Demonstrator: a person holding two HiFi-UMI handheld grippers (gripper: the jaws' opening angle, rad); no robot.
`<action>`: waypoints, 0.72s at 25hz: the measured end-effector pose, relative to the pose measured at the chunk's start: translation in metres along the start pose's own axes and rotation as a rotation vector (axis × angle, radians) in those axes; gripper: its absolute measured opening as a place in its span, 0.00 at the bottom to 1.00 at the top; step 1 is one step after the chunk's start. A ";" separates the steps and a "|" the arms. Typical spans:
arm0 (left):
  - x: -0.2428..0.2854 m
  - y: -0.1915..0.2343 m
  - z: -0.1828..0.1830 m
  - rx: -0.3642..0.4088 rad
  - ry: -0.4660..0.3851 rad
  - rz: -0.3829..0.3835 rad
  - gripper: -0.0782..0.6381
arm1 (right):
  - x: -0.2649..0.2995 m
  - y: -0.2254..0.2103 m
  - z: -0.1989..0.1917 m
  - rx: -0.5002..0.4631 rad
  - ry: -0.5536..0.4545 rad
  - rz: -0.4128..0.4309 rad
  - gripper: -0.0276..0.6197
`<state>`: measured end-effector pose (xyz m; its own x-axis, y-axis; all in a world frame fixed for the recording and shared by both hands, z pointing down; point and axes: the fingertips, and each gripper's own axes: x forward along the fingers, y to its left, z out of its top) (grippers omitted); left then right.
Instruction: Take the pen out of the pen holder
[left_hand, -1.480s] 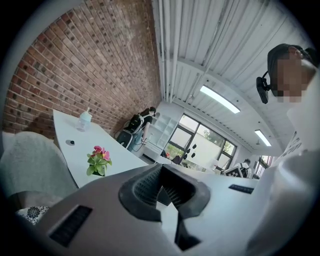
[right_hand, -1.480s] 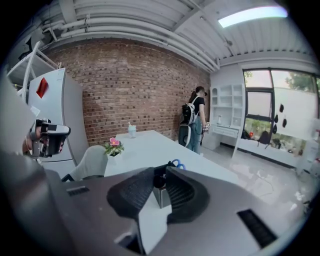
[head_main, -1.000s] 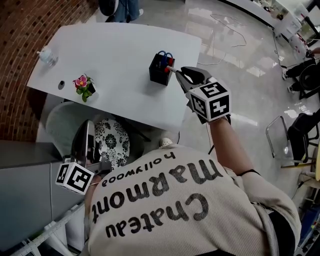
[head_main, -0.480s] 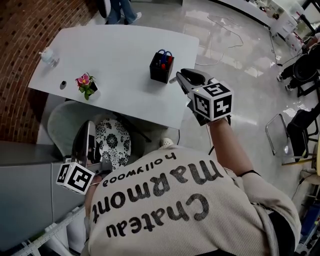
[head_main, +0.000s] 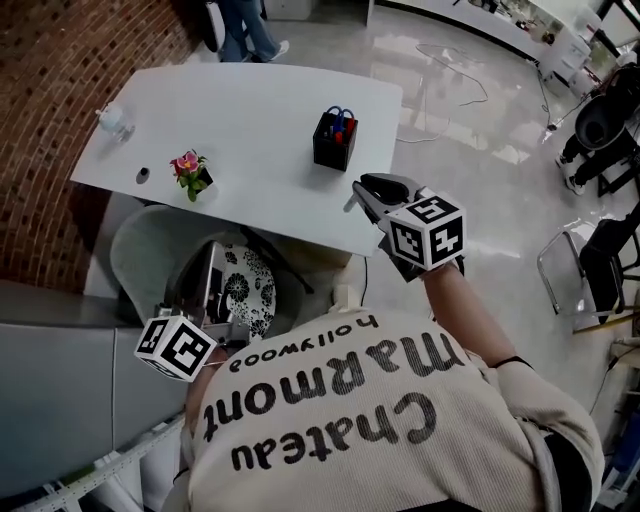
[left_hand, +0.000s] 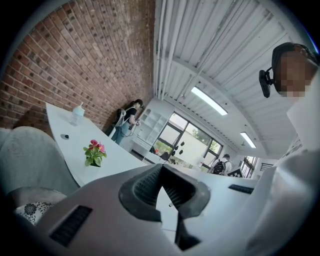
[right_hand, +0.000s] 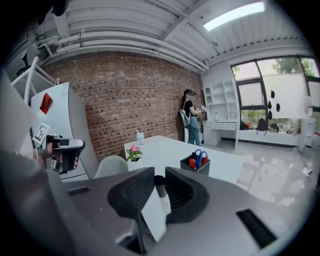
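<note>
The black pen holder (head_main: 333, 148) stands on the white table (head_main: 250, 110), with blue scissor handles and red items sticking out of it. It also shows in the right gripper view as the pen holder (right_hand: 196, 164), well beyond the jaws. My right gripper (head_main: 362, 190) hangs off the table's near right corner, clear of the holder. Its jaws are shut on a white pen (right_hand: 161, 195) with a dark cap, standing upright between the pads at the right gripper (right_hand: 159, 175). My left gripper (head_main: 210, 262) is low over a chair, its jaws (left_hand: 161, 169) touching at the tips and empty.
A small pink flower pot (head_main: 192, 172), a dark round item (head_main: 143, 174) and a clear bottle (head_main: 115, 120) sit along the table's left side. A grey chair (head_main: 150, 250) with a patterned cushion (head_main: 245, 290) is tucked under the near edge. A person (head_main: 245, 25) stands beyond the table.
My right gripper has drawn back from the pen holder toward the table's near right corner, carrying the pen. The left gripper has shifted slightly over the chair.
</note>
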<state>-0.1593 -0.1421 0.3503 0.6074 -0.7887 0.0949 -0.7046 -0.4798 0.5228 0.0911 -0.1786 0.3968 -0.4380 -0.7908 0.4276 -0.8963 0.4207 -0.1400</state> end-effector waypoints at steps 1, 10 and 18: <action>-0.002 -0.001 -0.001 0.000 0.007 -0.004 0.11 | -0.001 0.009 -0.002 0.002 0.000 0.010 0.15; -0.028 0.007 -0.020 0.035 0.074 0.031 0.11 | -0.021 0.068 -0.006 0.114 -0.129 0.033 0.15; -0.064 0.022 -0.028 0.078 0.091 0.102 0.11 | -0.040 0.090 -0.019 0.216 -0.229 -0.046 0.15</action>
<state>-0.2032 -0.0915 0.3791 0.5595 -0.7985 0.2219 -0.7885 -0.4304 0.4394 0.0291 -0.1004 0.3837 -0.3784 -0.8969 0.2288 -0.8989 0.2972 -0.3219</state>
